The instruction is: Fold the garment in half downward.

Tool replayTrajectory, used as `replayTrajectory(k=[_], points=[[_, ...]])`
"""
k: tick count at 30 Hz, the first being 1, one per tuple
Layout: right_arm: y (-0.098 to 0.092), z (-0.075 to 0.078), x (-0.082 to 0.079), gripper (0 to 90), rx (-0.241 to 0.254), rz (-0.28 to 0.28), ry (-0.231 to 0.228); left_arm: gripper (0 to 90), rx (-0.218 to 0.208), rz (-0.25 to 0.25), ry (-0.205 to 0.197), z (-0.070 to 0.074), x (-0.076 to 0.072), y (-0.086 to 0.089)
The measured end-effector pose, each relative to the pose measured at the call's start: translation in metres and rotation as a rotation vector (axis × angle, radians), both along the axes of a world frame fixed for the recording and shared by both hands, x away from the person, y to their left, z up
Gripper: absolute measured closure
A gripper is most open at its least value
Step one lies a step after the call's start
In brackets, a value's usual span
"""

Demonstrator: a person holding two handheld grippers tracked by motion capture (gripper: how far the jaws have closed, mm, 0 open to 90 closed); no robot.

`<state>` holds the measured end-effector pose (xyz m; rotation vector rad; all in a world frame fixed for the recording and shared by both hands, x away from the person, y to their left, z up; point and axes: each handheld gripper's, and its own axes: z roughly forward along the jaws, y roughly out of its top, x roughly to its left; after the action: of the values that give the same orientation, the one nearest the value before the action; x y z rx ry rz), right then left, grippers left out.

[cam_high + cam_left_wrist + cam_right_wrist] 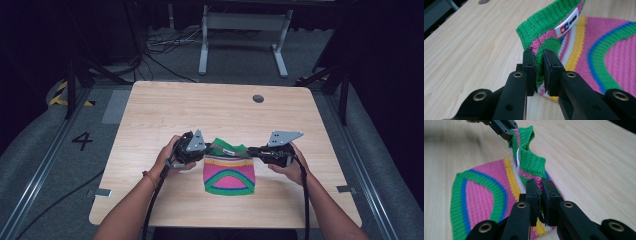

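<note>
Pinching the knitted top [229, 172] at its far corners, left gripper [206, 148] and right gripper [252, 150] stretch that edge straight between them, jaws clamped.

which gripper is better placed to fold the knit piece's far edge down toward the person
Neither clearly. The left gripper and right gripper are each shut on a far corner of the knit piece, level with each other, so probably both should move together.

The knitted garment [229, 174] is ribbed yarn cloth, matt and coarse, with a smooth woven label [569, 22] at its green hem. Beneath the garment, the table [165, 110] is pale, smooth wood-grain with a low sheen.
</note>
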<state>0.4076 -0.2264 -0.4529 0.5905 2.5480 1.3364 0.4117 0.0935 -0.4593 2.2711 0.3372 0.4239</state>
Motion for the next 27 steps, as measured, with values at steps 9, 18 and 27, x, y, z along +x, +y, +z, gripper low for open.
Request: replayTrajectory(k=[9, 18, 27], points=[[0.001, -0.008, -0.025, 84.6, -0.066, 0.067, 0.02, 78.8, 0.028, -0.063, 0.034, -0.008, -0.029, 0.001], [0.001, -0.015, -0.046, 84.7, -0.099, 0.106, 0.041, 80.4, 0.073, -0.127, 0.053, -0.013, -0.055, -0.001], [0.003, -0.027, -0.065, 83.7, -0.153, 0.15, 0.072, 76.2, 0.103, -0.132, 0.1, -0.024, -0.064, 0.006]])
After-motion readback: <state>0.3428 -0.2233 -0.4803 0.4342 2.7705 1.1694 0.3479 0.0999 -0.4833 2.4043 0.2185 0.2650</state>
